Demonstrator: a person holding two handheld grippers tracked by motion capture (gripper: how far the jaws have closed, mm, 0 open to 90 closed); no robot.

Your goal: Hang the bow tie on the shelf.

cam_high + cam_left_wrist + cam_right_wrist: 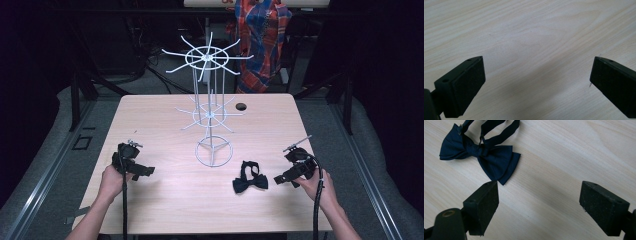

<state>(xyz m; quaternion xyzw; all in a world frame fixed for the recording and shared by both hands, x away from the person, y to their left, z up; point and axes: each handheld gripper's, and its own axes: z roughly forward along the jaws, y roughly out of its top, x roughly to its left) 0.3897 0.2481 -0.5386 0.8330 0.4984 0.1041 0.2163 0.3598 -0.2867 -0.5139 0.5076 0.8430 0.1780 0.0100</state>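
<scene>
Left hand: near left of the table, wrapped round its tool's grip.
Left gripper: just above the wood near the left edge, aimed toward the middle; in the left gripper view its jaws stand wide apart with bare wood between them.
Right hand: near right, grasping its tool.
Right gripper: low over the wood, aimed left at the bow tie; jaws spread wide, nothing between the pads.
Bow tie: dark navy, flat on the table, right of centre, near the right gripper, not touching it; strap looped on its far side.
Wire rack: white, upright, mid-table, beyond the bow tie; round base, two tiers of bare radiating arms.
Plaid cloth: hanging past the far edge.
</scene>
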